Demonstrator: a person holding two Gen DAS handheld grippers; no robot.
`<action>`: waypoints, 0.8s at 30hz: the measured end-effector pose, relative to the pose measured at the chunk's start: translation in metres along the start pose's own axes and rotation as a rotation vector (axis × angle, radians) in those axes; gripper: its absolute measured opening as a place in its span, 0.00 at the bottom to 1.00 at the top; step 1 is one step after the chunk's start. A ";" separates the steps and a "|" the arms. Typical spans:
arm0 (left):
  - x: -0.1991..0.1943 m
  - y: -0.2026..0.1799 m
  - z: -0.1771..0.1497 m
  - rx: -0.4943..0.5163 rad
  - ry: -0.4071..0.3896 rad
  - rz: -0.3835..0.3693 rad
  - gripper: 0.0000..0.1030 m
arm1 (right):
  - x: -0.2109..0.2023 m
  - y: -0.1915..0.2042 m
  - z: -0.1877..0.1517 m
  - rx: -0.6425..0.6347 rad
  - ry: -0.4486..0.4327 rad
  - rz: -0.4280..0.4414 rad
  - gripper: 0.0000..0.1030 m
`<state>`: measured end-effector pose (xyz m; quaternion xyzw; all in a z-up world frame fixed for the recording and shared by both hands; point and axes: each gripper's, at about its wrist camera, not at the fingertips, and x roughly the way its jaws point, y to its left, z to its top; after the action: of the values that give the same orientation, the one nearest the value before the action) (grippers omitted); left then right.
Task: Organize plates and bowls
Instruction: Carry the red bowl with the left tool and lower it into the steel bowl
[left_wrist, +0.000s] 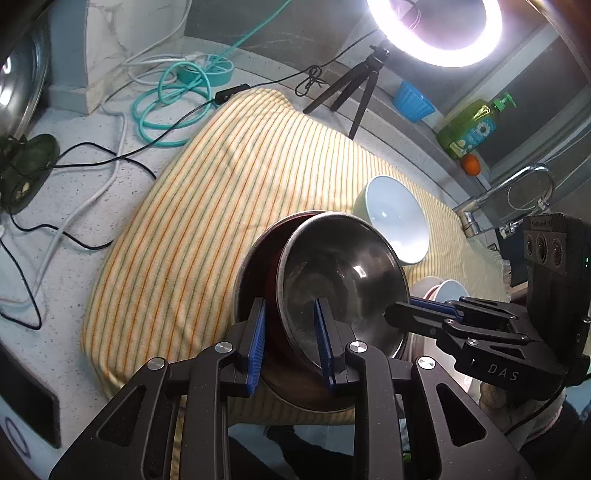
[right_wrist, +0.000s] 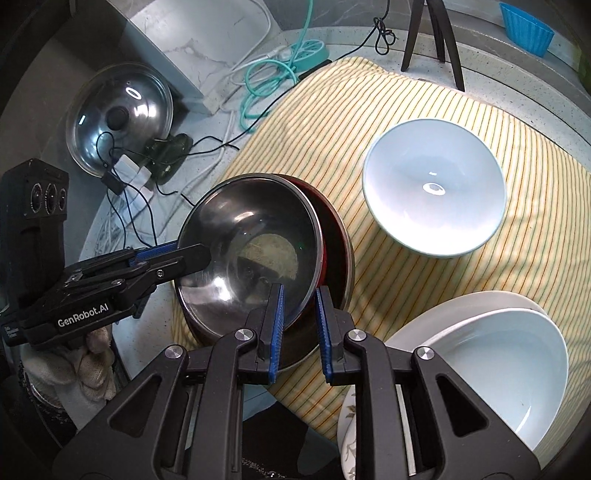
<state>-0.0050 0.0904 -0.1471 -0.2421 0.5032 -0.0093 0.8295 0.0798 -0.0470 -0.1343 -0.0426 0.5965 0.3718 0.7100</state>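
**Both grippers clamped on the steel bowl over the red one**

The fingers (left_wrist: 258, 347) of the left gripper (left_wrist: 291, 347) are drawn in on the near rim of the steel bowl (left_wrist: 340, 273), one blue pad outside and one inside. The right gripper (right_wrist: 299, 332) does the same on the opposite side of that rim, its fingers (right_wrist: 277, 325) nearly together with the thin metal edge between them. In the left wrist view the right gripper (left_wrist: 424, 314) comes in from the right; in the right wrist view the left gripper (right_wrist: 173, 254) comes in from the left.

The steel bowl sits tilted inside a larger red bowl (right_wrist: 336, 236), whose dark red inner wall shows as a crescent along one side. Both rest near the front edge of a yellow striped cloth (left_wrist: 207, 206) spread over the speckled desk (left_wrist: 55, 280).

Just beyond the steel bowl on the cloth stands a pale blue bowl (right_wrist: 432, 188), upright and apart from it. To the right of the right gripper lies a stack of white dishes (right_wrist: 491, 354), close beside the red bowl.

Farther off on the desk are a tangle of teal, white and black cables (left_wrist: 166, 103), a glass pot lid (right_wrist: 118, 118) leaning at the left, a ring light (left_wrist: 436, 33) on a small black tripod (left_wrist: 354, 88), a blue ribbed cup (left_wrist: 412, 101), a green soap bottle (left_wrist: 472, 125), an orange fruit (left_wrist: 471, 164) and a curved tap (left_wrist: 517, 184). A gloved hand (right_wrist: 88, 365) shows beneath the left gripper.
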 end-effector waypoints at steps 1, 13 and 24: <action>0.001 0.001 0.000 0.002 0.004 0.003 0.23 | 0.001 0.001 0.001 -0.003 0.002 -0.003 0.17; 0.006 -0.003 -0.001 0.034 0.026 0.020 0.23 | 0.008 0.001 0.002 -0.010 0.011 -0.020 0.23; -0.003 -0.005 -0.001 0.038 0.003 0.022 0.23 | -0.005 -0.002 0.001 0.006 -0.013 0.007 0.24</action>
<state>-0.0059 0.0869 -0.1432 -0.2210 0.5066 -0.0102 0.8333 0.0818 -0.0507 -0.1302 -0.0361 0.5931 0.3728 0.7127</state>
